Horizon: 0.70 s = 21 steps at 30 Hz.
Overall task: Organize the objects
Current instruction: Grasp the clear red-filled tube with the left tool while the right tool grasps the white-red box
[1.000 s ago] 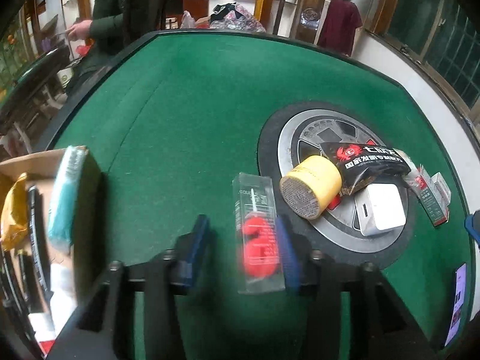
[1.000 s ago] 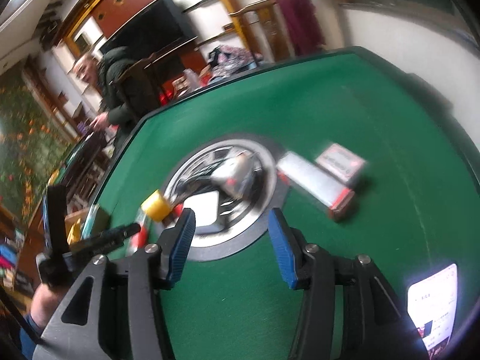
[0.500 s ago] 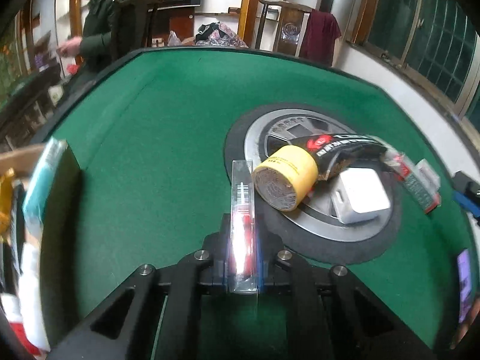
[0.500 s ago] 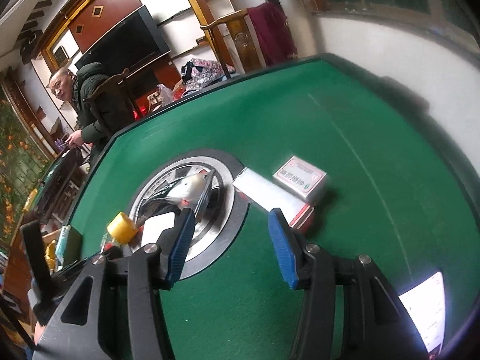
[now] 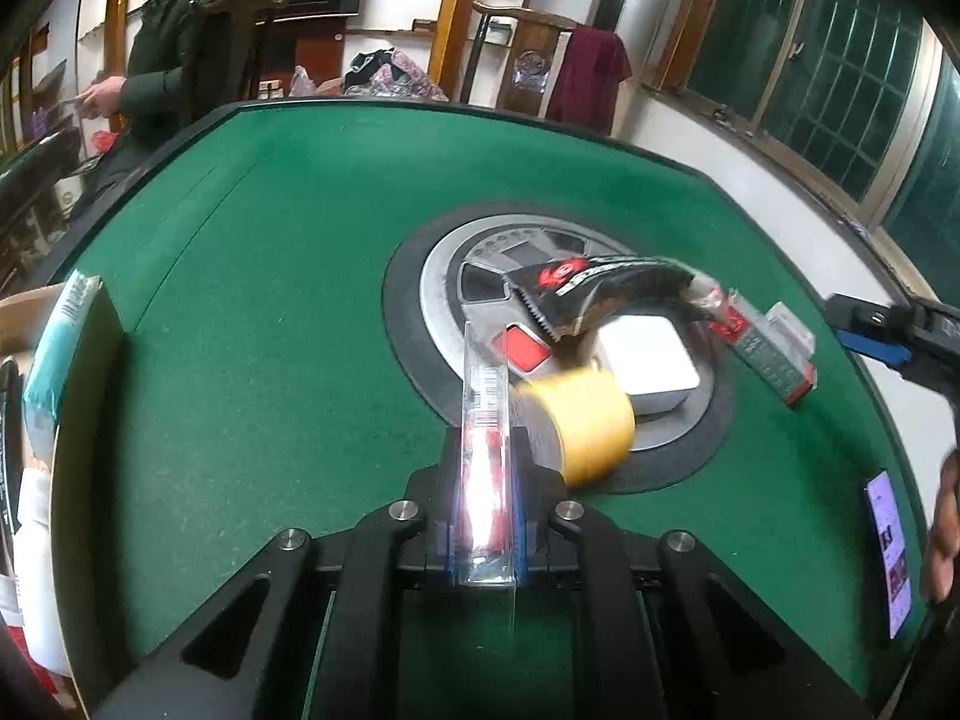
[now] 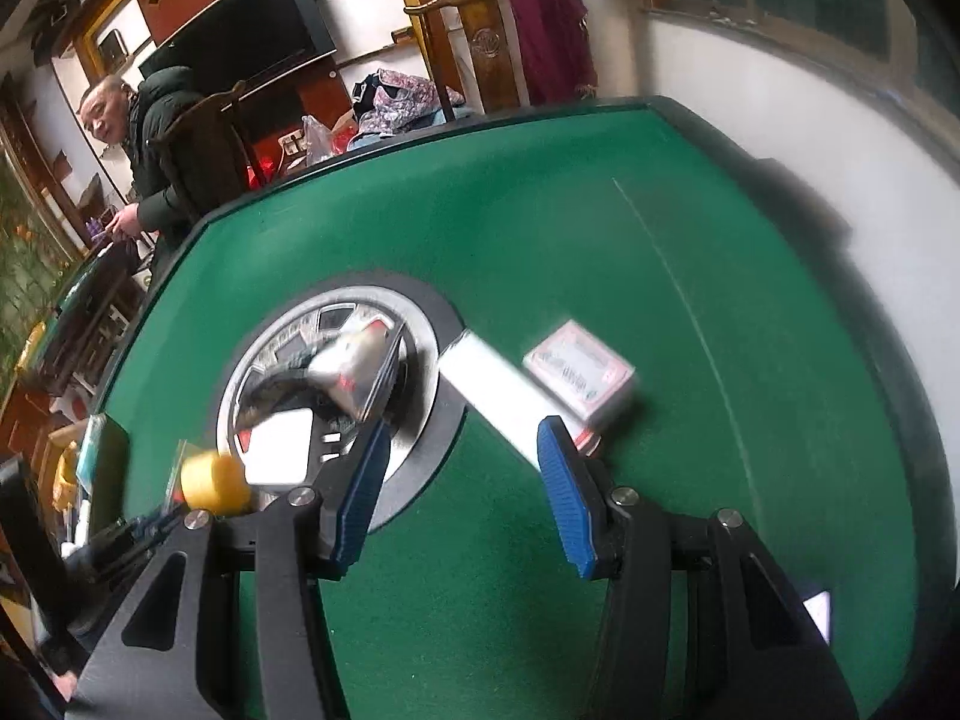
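Note:
My left gripper (image 5: 485,531) is shut on a clear plastic pack with a red item inside (image 5: 483,420), held edge-up over the green felt. Just right of it a yellow tape roll (image 5: 591,426) lies blurred at the rim of the round centre hub (image 5: 444,300). On the hub rest a black snack packet (image 5: 594,288) and a white charger block (image 5: 651,360). My right gripper (image 6: 465,477) stands open above the felt, nothing between its blue pads. Beyond it lie a long white box (image 6: 501,390) and a red-and-white card box (image 6: 579,369).
A cardboard box with a teal-edged pack (image 5: 57,348) and other items stands at the table's left edge. A phone (image 5: 888,546) lies lit at the right edge. A person in a dark jacket (image 5: 174,48) sits beyond the far-left corner. Green felt (image 5: 270,270) lies open at left.
My left gripper shut on the clear pack and tipped it onto its edge. The yellow roll shifted toward me and right. My right gripper moved nearer the long white box, still open.

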{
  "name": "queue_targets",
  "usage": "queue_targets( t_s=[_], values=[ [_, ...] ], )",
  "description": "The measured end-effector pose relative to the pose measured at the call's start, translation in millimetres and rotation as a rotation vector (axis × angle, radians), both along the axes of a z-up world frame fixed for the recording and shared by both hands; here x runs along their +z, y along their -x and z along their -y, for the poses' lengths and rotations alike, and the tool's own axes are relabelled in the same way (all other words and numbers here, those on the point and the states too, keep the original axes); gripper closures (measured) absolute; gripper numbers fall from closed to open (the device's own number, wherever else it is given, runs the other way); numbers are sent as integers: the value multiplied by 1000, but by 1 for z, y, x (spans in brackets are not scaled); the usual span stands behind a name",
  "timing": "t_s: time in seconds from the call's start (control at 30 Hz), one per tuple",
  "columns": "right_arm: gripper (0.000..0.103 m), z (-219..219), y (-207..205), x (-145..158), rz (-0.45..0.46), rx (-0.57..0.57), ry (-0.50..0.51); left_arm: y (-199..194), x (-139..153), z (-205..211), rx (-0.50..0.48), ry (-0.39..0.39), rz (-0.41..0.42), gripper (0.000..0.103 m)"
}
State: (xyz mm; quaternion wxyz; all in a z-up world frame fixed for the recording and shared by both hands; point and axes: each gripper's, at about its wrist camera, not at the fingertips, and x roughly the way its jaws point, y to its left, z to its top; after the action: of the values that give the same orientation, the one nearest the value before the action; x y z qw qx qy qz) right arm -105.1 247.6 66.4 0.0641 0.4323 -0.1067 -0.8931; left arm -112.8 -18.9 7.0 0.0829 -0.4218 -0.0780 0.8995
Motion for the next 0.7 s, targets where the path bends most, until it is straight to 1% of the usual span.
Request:
queue_targets(
  t_s=[0.03, 0.1, 0.13, 0.17, 0.2, 0.23, 0.27, 0.3, 0.33, 0.43, 0.47, 0.5, 0.57, 0.6, 0.67, 0.7],
  values=[
    [54, -3, 6, 1, 14, 3, 2, -1, 1, 0, -3, -1, -3, 93],
    [54, -7, 21, 1, 60, 26, -35, 0, 2, 0, -9, -3, 1, 93],
    [54, -6, 27, -1, 87, 39, -69, -2, 3, 0, -11, -7, 1, 93],
    [54, -4, 36, -5, 115, 52, -128, -2, 3, 1, -10, -6, 0, 93],
    [54, -3, 40, -7, 115, 64, -152, -2, 3, 1, -8, -3, 1, 93],
    [54, -1, 44, -10, 123, 89, -162, -4, 2, 1, -8, -4, 3, 93],
    [54, 2, 49, -17, 162, 125, -175, -7, 2, 2, -6, -7, 6, 93],
    [54, 3, 50, -19, 172, 139, -180, -6, 1, 2, -3, -5, 8, 93],
    [54, 3, 49, -21, 170, 153, -182, -6, 0, 2, 0, -2, 7, 93],
    [53, 3, 51, -24, 125, 177, -198, -5, -1, 3, 1, 0, 12, 93],
    [51, 1, 52, -26, 111, 174, -198, -5, -2, 3, 3, 0, 14, 93],
    [48, -1, 54, -27, 109, 174, -188, -3, -3, 3, 5, -3, 16, 93],
    [47, 1, 55, -24, 120, 191, -163, -2, -3, 4, 11, -9, 15, 93],
    [47, 3, 53, -24, 122, 205, -160, -1, -3, 5, 13, -14, 15, 93],
    [48, 17, 50, -22, 115, 258, -162, -1, -2, 7, -2, -48, 18, 93],
    [48, 23, 48, -23, 111, 281, -183, 0, -3, 7, -17, -67, 27, 93]
  ],
)
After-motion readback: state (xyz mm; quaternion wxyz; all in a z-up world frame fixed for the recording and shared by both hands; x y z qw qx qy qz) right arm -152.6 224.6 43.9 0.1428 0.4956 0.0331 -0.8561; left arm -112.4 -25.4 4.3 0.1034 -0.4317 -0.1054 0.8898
